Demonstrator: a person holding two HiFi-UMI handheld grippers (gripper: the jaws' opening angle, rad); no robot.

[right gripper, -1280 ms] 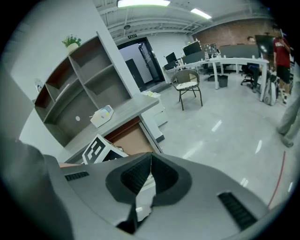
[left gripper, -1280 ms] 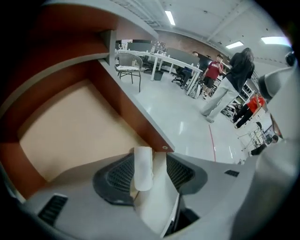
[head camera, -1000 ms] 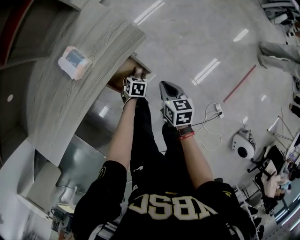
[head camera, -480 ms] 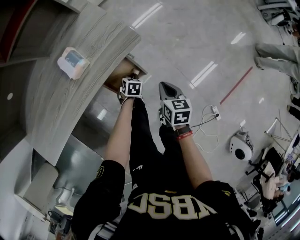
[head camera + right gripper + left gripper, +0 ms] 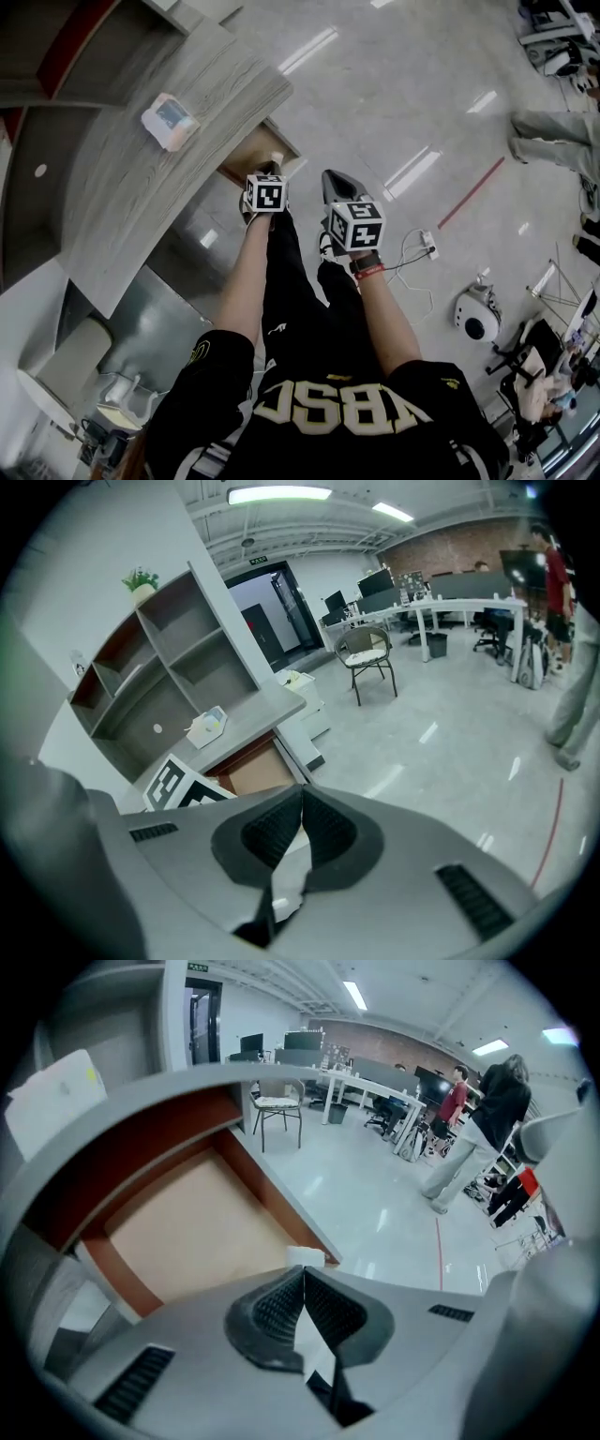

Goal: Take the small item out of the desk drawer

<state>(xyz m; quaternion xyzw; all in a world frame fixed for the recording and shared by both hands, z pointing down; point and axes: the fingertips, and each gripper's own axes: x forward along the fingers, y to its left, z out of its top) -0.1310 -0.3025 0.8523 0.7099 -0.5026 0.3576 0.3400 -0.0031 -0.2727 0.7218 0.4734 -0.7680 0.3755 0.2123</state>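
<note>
The person stands in front of a grey wooden desk and holds one gripper in each hand. The desk drawer is pulled out. Its bottom is light brown and bare, and its walls are red-brown.

The left gripper is at the outer end of this drawer. Its two jaws are closing the last bit and the ribbed pads already meet at the tips. They pinch the small white item, which must be thin. A short piece of it sticks out just past the tips. From the left gripper view this piece lies over the front corner of the drawer, at the rim and not deep inside. In the head view the item shows as a pale bit at the gripper's nose, next to the drawer edge.

The right gripper is beside the left one, a little nearer to the person and over the shiny floor. Its jaws are pressed together with nothing between them.

On the desk top lies a small white and blue packet, well apart from both grippers.
</note>
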